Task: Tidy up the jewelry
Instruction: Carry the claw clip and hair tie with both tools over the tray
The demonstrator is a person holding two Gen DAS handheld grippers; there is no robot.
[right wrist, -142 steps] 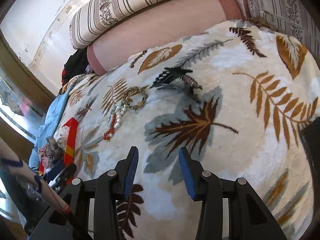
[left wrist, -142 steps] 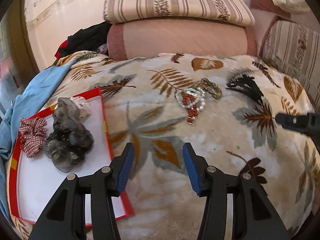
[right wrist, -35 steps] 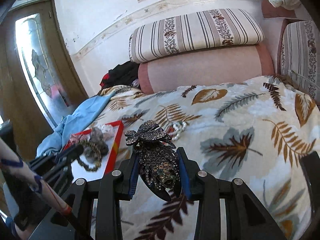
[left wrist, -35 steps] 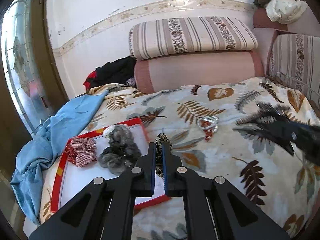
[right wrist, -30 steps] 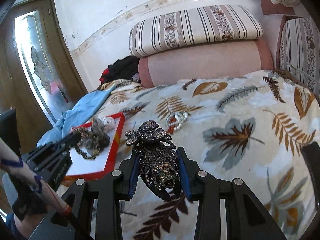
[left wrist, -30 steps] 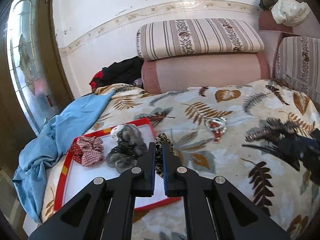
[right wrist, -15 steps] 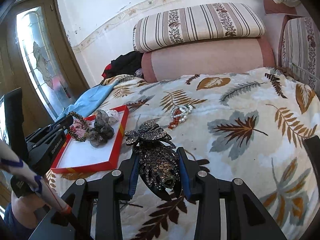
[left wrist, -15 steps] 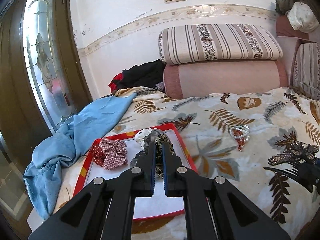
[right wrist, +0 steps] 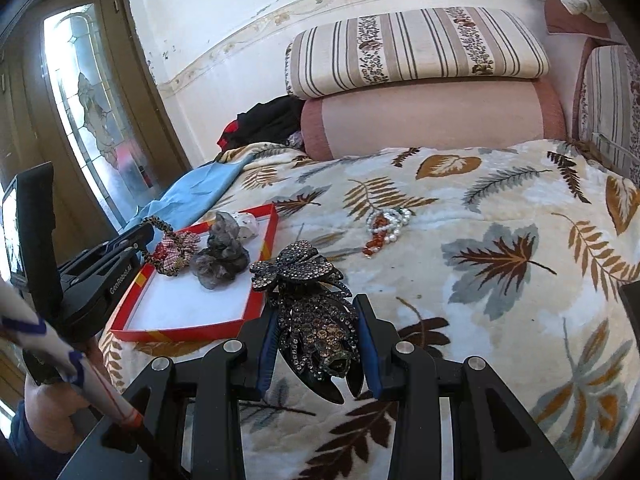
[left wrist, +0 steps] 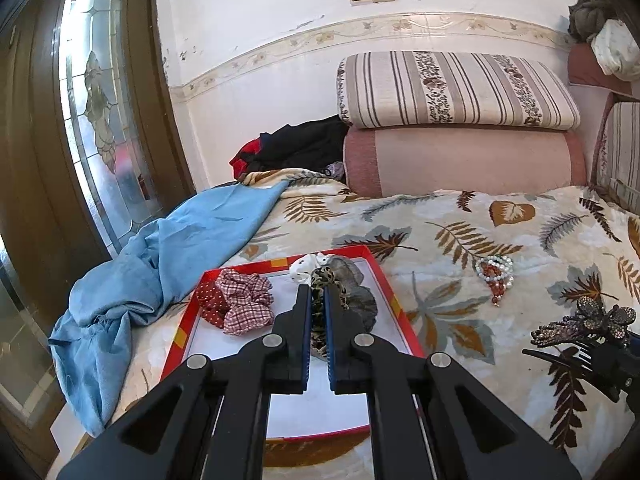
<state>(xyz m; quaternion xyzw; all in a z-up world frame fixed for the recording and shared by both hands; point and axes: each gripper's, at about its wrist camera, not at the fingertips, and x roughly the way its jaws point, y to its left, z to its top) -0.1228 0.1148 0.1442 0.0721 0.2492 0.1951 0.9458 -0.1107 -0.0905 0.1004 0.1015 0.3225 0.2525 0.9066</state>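
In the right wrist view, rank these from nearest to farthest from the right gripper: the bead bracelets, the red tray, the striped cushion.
From the right gripper, which is shut on the hair clip:
1. Red tray, just to its left on the blanket.
2. Bead bracelets, ahead and slightly right, mid-blanket.
3. Striped cushion, far back against the wall, on top of the pink bolster.

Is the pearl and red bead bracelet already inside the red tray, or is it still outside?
Outside. The bracelet lies on the leaf-print blanket, apart from the red tray, which holds only fabric scrunchies.
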